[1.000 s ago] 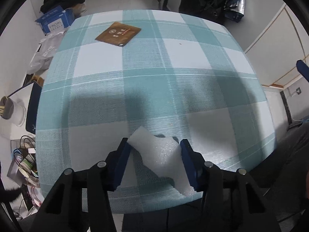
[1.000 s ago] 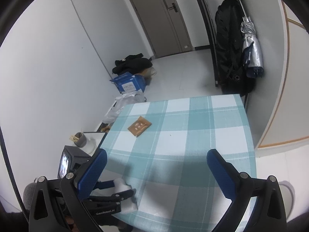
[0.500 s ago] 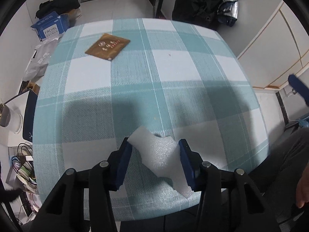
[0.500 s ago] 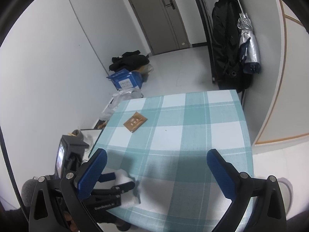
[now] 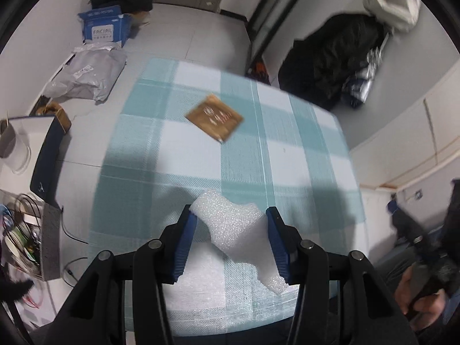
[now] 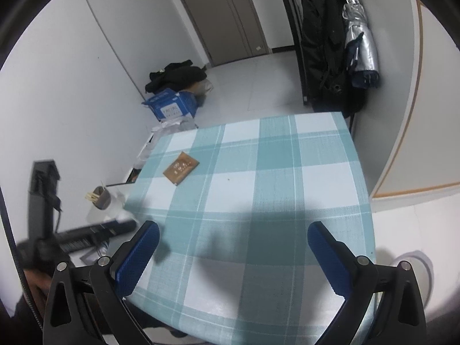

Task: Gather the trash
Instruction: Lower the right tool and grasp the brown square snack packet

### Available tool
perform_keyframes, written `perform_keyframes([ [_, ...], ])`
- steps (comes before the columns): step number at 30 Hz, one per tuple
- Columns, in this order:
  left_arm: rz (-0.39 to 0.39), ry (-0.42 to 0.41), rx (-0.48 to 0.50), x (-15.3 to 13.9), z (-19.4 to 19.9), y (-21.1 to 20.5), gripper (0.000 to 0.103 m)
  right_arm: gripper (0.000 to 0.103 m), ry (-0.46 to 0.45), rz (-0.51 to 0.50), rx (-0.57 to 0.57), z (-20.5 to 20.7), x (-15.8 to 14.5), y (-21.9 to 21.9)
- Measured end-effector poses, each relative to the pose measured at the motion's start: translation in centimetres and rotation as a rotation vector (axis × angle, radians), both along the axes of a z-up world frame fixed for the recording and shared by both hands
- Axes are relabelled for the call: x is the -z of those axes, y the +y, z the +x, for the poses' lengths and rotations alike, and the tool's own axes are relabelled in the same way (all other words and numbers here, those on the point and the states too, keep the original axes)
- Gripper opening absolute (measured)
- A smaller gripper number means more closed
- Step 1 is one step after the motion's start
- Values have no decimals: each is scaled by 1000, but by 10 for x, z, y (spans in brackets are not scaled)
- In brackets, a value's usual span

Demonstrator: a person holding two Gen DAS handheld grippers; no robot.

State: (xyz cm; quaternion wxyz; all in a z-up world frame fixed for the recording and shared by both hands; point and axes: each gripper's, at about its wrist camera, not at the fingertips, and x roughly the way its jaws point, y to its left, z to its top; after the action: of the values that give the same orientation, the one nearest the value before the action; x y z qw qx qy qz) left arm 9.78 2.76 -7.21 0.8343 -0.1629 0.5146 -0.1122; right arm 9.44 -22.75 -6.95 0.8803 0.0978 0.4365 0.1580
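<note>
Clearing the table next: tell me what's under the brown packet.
The brown packet lies flat on the checked tablecloth. Around it only cloth shows; whatever is directly beneath it is covered and cannot be seen.

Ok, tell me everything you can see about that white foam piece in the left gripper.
The white foam piece is an irregular, torn-looking scrap with a bubbly surface, wide at the top and narrowing to a ragged tail at lower right. It sits tilted between the blue pads of the left gripper, which press both its sides, above the near part of the checked tablecloth.
</note>
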Motion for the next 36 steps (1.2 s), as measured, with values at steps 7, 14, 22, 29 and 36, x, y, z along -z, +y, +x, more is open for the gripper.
perform_keyframes([
  [7,-81,-48,-58,-14,2,26,44,103,-3,-73,-75,25,-7,20],
  [14,-116,-85,-115,-23,3,51,44,103,18,-81,-173,95,-3,65],
  [22,-126,-120,-131,-27,6,63,44,91,116,-178,-310,159,47,125],
  [29,-161,-103,-141,-22,8,74,44,91,83,-284,-447,162,76,171],
  [36,-175,-104,-147,-23,6,78,44,90,61,-353,-517,161,92,193],
])
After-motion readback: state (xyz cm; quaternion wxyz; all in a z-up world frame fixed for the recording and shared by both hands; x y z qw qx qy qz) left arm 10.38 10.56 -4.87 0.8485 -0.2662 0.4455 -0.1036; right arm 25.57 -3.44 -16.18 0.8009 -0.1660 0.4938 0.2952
